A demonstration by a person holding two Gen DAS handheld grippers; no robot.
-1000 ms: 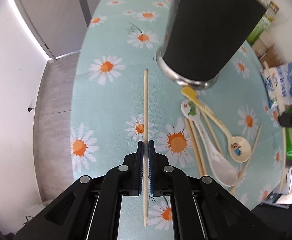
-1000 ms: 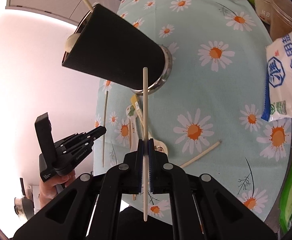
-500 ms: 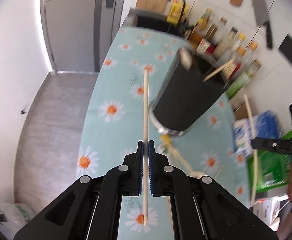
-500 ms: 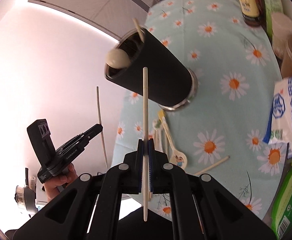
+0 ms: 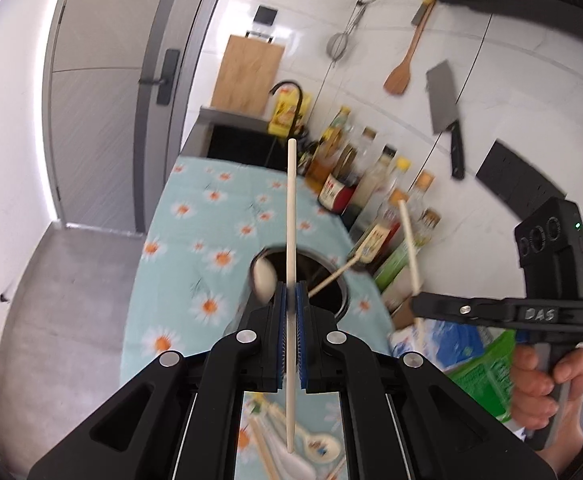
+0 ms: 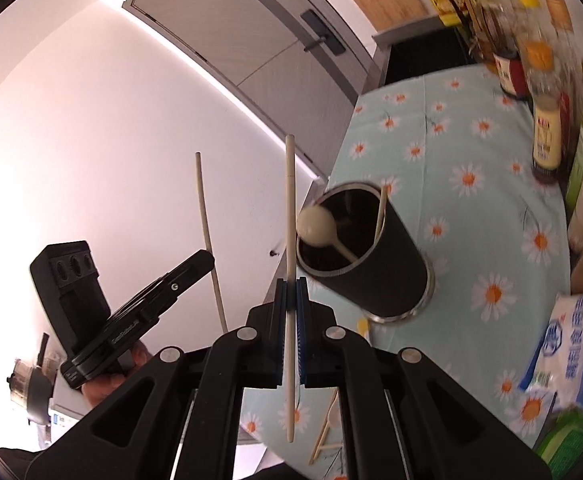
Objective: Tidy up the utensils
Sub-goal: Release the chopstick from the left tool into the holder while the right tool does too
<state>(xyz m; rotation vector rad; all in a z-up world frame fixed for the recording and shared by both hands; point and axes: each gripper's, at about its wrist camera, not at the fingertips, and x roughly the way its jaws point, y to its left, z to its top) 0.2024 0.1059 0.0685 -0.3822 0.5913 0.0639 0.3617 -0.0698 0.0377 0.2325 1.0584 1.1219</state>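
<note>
My left gripper (image 5: 290, 292) is shut on a pale chopstick (image 5: 290, 200) that stands up between its blue pads, above the open mouth of the black utensil holder (image 5: 341, 294). A white spoon (image 5: 264, 278) and a chopstick lean inside the holder. My right gripper (image 6: 290, 292) is shut on a second chopstick (image 6: 290, 200), just left of the holder (image 6: 391, 280). Each view shows the other gripper: the right gripper (image 5: 417, 304) with its chopstick (image 5: 409, 248), the left gripper (image 6: 207, 258) with its chopstick (image 6: 208, 232). More spoons (image 5: 317, 446) and chopsticks (image 6: 323, 436) lie on the daisy tablecloth.
Bottles (image 5: 371, 176) line the far side of the table (image 6: 423, 140) by the wall. A white and blue bag (image 6: 571, 344) and green packets (image 5: 479, 376) lie at the right. A sink (image 5: 243, 144) is beyond the table. A person's hand (image 5: 539, 384) holds the right gripper.
Both grippers have risen with their chopsticks and tipped up toward level. The holder, earlier seen from its side, now shows its open mouth below the chopsticks.
</note>
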